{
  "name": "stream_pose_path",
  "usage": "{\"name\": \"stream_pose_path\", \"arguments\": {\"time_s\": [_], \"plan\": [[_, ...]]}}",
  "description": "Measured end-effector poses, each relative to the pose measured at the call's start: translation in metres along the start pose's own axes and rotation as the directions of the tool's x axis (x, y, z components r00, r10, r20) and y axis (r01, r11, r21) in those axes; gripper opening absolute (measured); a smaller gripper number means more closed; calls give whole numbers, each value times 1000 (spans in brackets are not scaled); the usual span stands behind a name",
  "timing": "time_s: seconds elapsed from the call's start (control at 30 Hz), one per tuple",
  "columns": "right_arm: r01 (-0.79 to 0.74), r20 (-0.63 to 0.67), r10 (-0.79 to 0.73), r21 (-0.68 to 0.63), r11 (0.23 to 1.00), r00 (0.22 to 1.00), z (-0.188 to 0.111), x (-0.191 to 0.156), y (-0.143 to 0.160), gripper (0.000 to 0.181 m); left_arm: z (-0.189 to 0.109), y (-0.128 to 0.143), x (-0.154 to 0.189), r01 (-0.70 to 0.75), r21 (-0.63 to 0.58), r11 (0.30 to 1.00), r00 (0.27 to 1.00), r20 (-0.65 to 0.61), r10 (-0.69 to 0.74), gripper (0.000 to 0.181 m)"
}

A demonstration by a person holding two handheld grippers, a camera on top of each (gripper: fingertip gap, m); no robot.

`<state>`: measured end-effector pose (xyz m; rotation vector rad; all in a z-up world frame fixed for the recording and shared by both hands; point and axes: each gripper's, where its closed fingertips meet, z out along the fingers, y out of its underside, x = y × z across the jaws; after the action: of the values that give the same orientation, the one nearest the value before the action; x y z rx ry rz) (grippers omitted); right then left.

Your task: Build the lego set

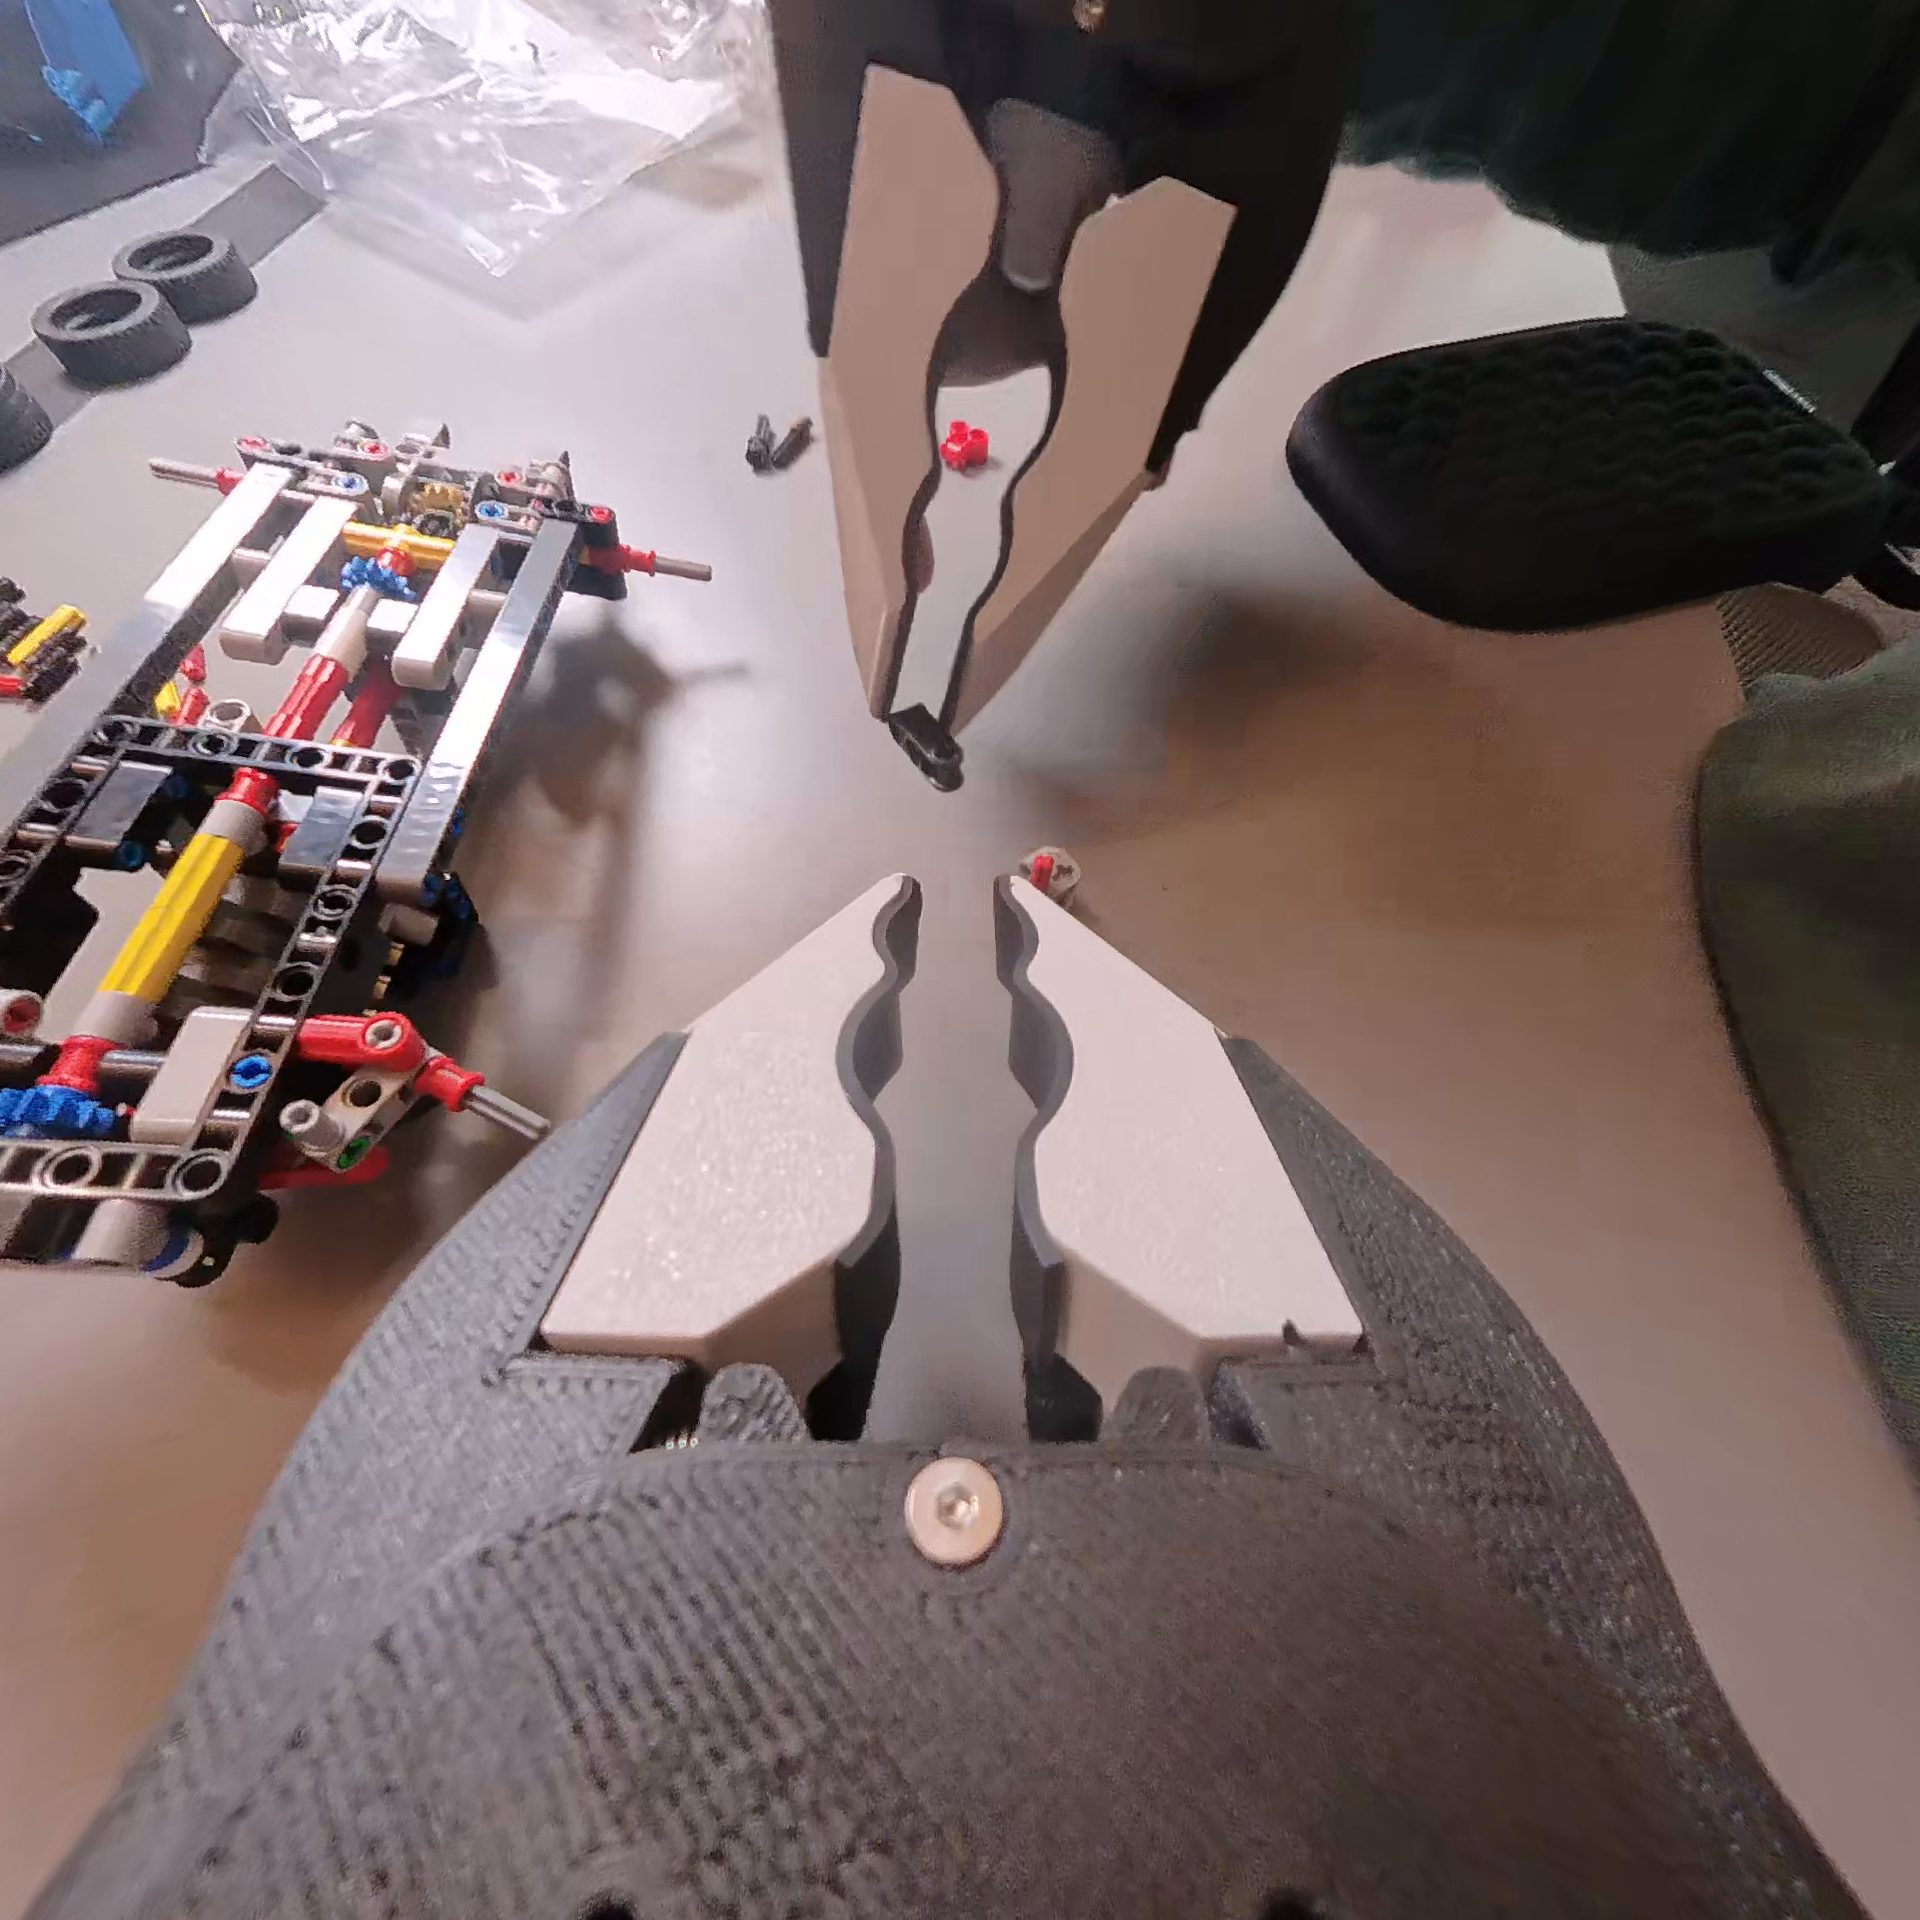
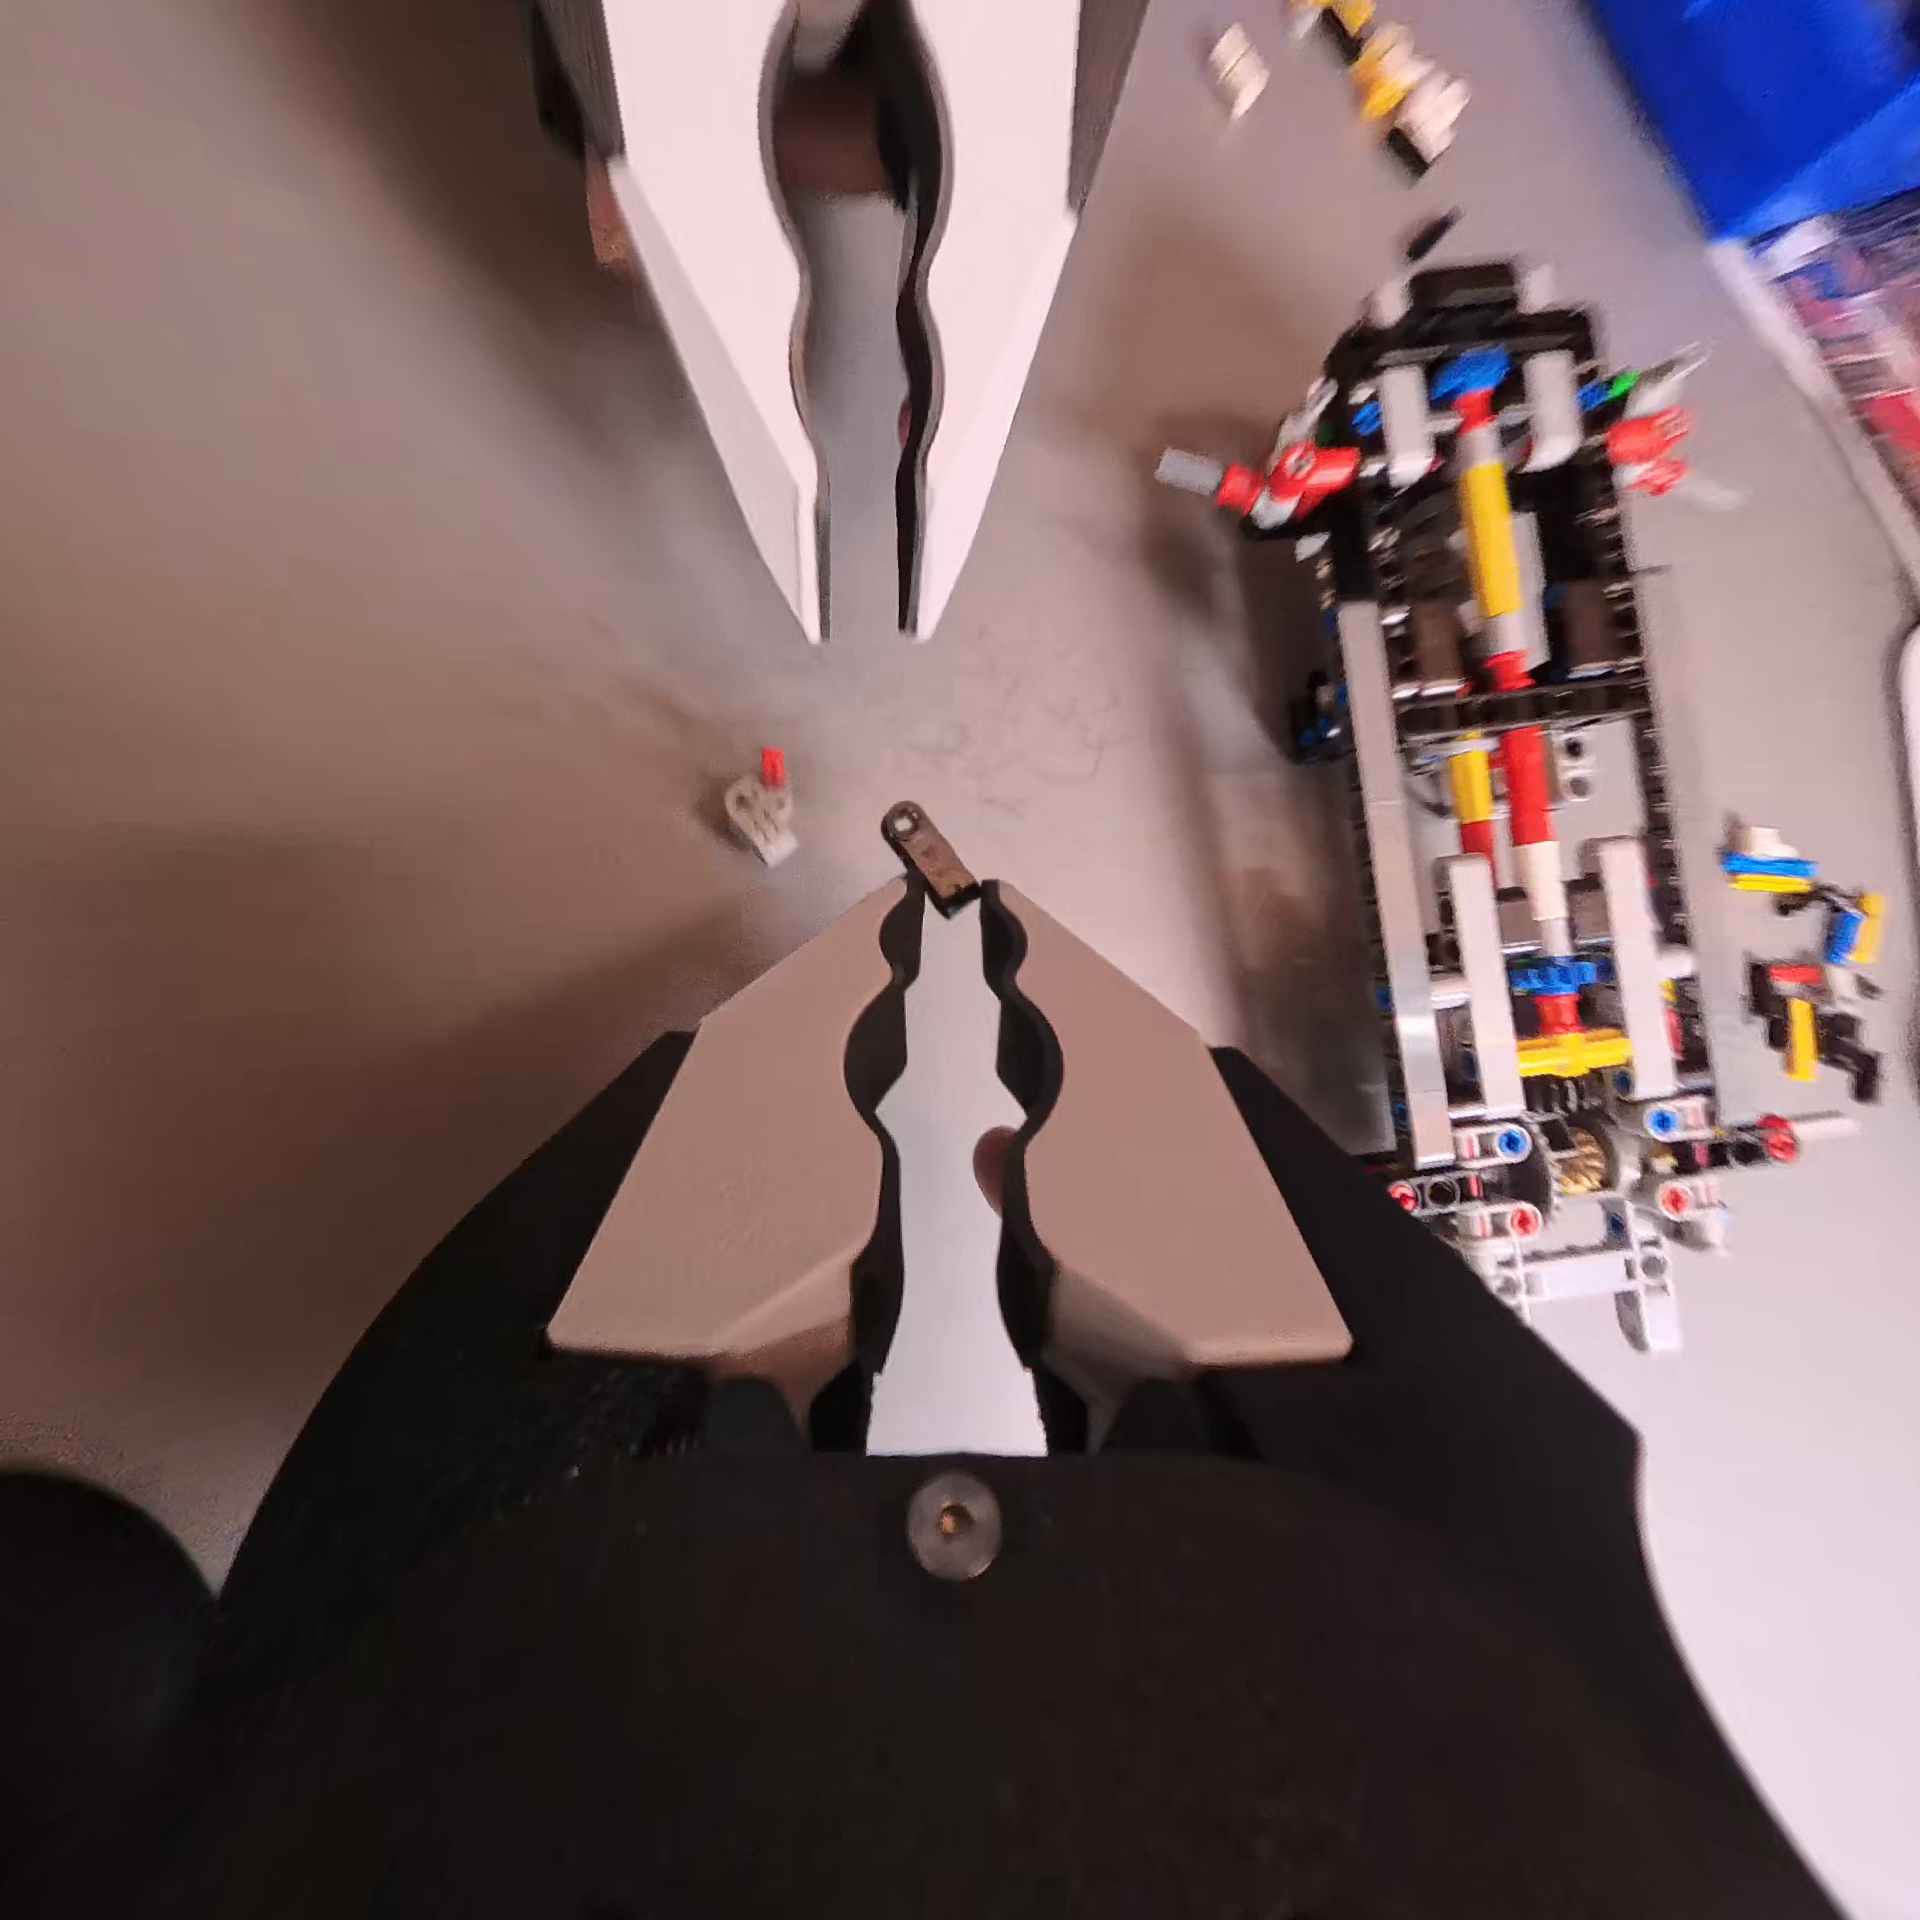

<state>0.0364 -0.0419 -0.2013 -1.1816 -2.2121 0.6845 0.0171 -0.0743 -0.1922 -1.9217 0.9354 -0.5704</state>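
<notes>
Right gripper: the black-bodied, beige-fingered right gripper (image 2: 943, 891) has its tips pinching a small black flat lego connector piece (image 2: 928, 854), which pokes out past the tips over the table!
Left gripper: the grey-and-black textured left gripper (image 1: 956, 883) faces it tip to tip, jaws slightly spread with a narrow gap and nothing between them.
Build: the long lego chassis of black frames, white beams and red and yellow shafts (image 1: 281, 821) lies flat on the beige table (image 1: 1351, 1039), well off to the side of both grippers.
Between the tips: a small grey lego joint with a red pin (image 2: 764, 816) sits on the table just beside the held connector, near the left gripper's fingertip.
Around: two black pins (image 1: 777, 442) and a small red lego bush (image 1: 964, 445) lie beyond the right gripper; black rubber tyres (image 1: 145, 301) and a crumpled clear plastic bag (image 1: 488, 114) sit at the far edge.
Only in the left view: a black mesh chair armrest (image 1: 1579, 468) and dark green cloth (image 1: 1808, 883) crowd the table's edge.
Only in the right view: blurred loose yellow, blue and black lego bits (image 2: 1808, 977) lie beside the chassis, and a blue box (image 2: 1766, 94) lies beyond it.
</notes>
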Motion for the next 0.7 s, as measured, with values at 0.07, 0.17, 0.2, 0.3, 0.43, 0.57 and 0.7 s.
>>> {"name": "stream_pose_path", "arguments": {"time_s": [0.07,0.17,0.2,0.3,0.43,0.57,0.7], "plan": [[-27,-77,31,51,998,997,-8,-3,-14,7,-2,-7,2,-14,32,999,1000,-2,14,13],[-117,-151,136,128,985,979,-15,-8,-30,7,-3,-15,8,-37,72,997,999,-13,38,13],[-166,-164,192,157,974,968,-17,-8,-33,7,-4,-18,9,-42,88,995,999,-13,44,12],[-321,-133,363,261,910,922,-17,-11,-44,7,-11,-31,12,-35,165,986,999,-22,40,12],[-432,-40,482,385,816,875,-19,-13,-61,7,-20,-46,13,-7,260,966,999,-44,19,7],[-351,-30,408,457,817,912,-27,-16,-71,6,-29,-56,18,79,322,943,990,-137,-36,6],[-218,-18,275,560,799,961,-40,-29,-86,5,-42,-66,30,201,375,905,943,-324,-76,6]]}}
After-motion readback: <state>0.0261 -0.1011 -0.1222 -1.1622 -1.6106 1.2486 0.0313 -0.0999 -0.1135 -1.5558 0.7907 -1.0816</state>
